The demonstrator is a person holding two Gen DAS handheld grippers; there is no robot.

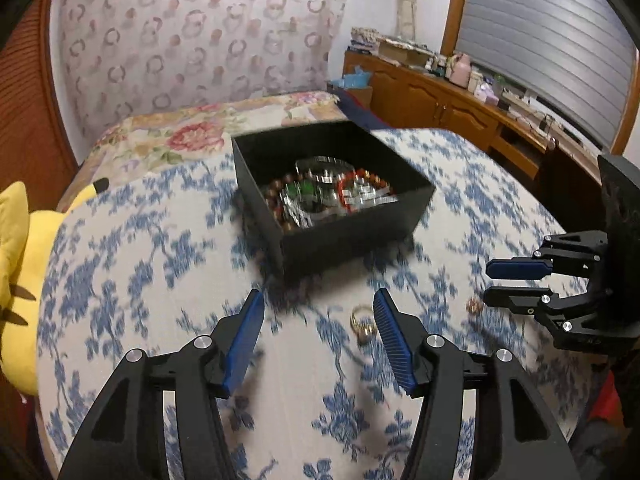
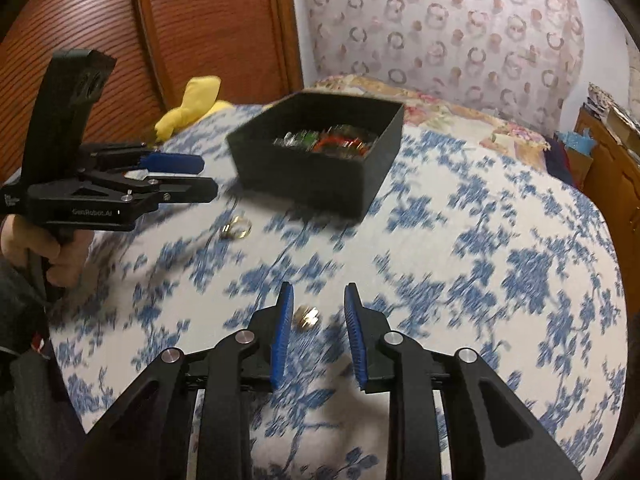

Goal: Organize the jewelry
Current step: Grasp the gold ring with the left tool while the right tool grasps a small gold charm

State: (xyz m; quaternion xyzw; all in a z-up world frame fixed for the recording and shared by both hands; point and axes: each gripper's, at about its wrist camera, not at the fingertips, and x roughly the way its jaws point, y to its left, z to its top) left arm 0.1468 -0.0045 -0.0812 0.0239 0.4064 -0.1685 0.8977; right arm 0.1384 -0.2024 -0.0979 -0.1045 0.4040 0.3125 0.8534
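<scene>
A black open box (image 1: pixel 352 236) holding bead bracelets and clear packets sits on the blue-and-white floral cloth; it also shows in the right wrist view (image 2: pixel 304 176). A gold ring (image 1: pixel 362 326) lies on the cloth just left of my left gripper's right finger; it also shows in the right wrist view (image 2: pixel 237 228). A second small gold ring (image 2: pixel 306 317) lies between the fingers of my right gripper (image 2: pixel 319 292), which is open; it also shows in the left wrist view (image 1: pixel 475 305). My left gripper (image 1: pixel 320 300) is open and empty. The right gripper (image 1: pixel 489 282) appears at the right of the left wrist view.
A yellow plush toy (image 1: pixel 20 264) lies at the cloth's left edge. A floral bedspread (image 1: pixel 192 128) lies behind the box. A wooden cabinet (image 1: pixel 460 108) with clutter stands far right. A wooden door (image 2: pixel 160 32) stands at the far left.
</scene>
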